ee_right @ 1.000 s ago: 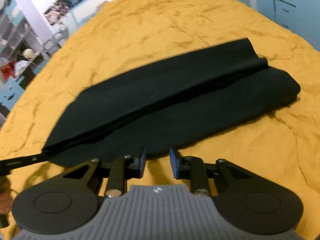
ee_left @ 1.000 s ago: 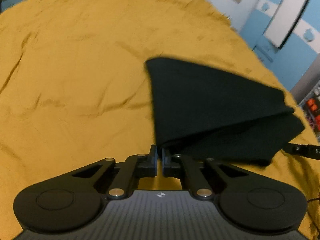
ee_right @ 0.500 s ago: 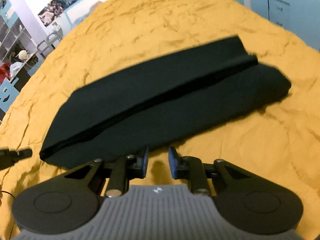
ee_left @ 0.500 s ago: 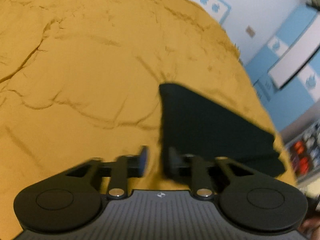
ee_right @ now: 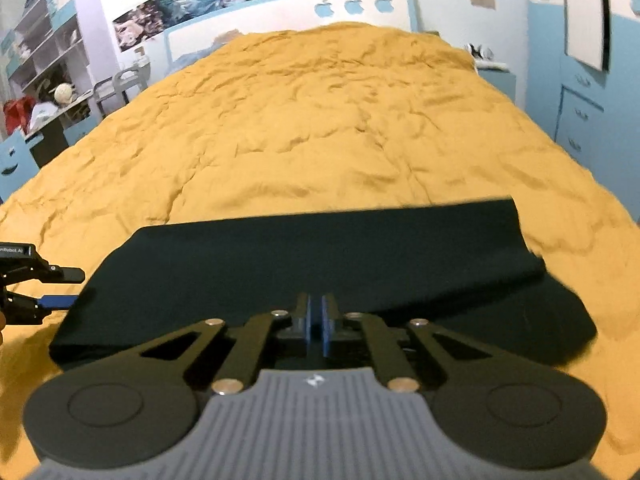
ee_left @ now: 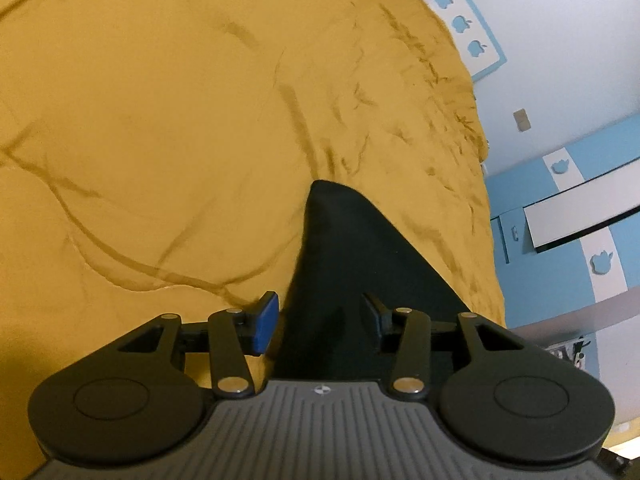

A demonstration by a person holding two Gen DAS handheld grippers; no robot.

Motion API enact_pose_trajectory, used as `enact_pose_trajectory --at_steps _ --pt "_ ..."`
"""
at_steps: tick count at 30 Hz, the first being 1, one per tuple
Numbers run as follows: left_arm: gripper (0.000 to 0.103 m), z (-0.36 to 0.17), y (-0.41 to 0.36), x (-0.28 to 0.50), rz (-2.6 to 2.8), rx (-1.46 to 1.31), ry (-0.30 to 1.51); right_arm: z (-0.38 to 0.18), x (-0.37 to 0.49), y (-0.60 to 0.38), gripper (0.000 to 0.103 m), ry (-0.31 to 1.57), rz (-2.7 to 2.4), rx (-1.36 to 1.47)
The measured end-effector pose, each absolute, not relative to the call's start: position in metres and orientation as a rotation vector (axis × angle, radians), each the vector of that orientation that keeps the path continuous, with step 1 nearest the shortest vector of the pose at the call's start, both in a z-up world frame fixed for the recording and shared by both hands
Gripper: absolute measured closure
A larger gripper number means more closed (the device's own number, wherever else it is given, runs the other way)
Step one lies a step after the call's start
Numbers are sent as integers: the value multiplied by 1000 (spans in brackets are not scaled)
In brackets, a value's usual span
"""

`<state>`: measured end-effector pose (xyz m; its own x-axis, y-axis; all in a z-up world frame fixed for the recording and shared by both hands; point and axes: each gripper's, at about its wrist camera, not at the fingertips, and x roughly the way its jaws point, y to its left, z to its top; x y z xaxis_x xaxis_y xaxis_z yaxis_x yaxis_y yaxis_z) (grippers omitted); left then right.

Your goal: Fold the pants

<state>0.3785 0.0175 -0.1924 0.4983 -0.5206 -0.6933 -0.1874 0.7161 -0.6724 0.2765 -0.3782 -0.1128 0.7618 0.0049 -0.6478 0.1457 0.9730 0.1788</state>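
Observation:
Dark folded pants [ee_right: 320,264] lie flat on a mustard-yellow bedspread [ee_right: 340,128]. In the left wrist view the pants [ee_left: 352,264] run away from me as a dark wedge. My left gripper [ee_left: 320,320] is open, its fingers either side of the pants' near end. It also shows in the right wrist view [ee_right: 60,288], open at the pants' left end. My right gripper [ee_right: 316,316] has its jaws together over the near long edge of the pants; I cannot tell whether cloth is pinched between them.
The bedspread [ee_left: 160,140] is wrinkled all over. A white and blue headboard [ee_right: 288,12] stands at the far end. Blue drawers [ee_right: 580,120] are at the right, shelves and a desk [ee_right: 44,92] at the left. A white wall [ee_left: 560,60] lies beyond the bed's edge.
My left gripper let go of the pants' corner and opened wide; the lifted layer dropped flat. My right gripper closed and moved in to the pants' near edge.

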Motion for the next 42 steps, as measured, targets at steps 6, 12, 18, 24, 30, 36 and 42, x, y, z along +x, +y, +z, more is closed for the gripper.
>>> enact_pose_trajectory --at_steps 6,12,18,24,30,36,42 --pt "60 -208 12 385 -233 -791 1057 -143 295 -371 103 748 -43 207" --pt "87 -216 16 383 -244 -874 1032 -176 292 -371 103 799 -48 229" --pt "94 -199 11 378 -222 -860 992 -167 288 -376 103 778 -41 264" --pt "95 -139 -18 379 -185 -861 972 -141 265 -412 103 778 -121 339" --pt "95 -67 -94 381 -208 -739 964 -109 234 -467 103 756 -145 401" --pt "95 -34 -185 392 -226 -587 990 -83 217 -509 103 755 -166 360" --pt "95 -34 -286 400 -258 -379 1044 -74 205 -546 103 737 -196 358"
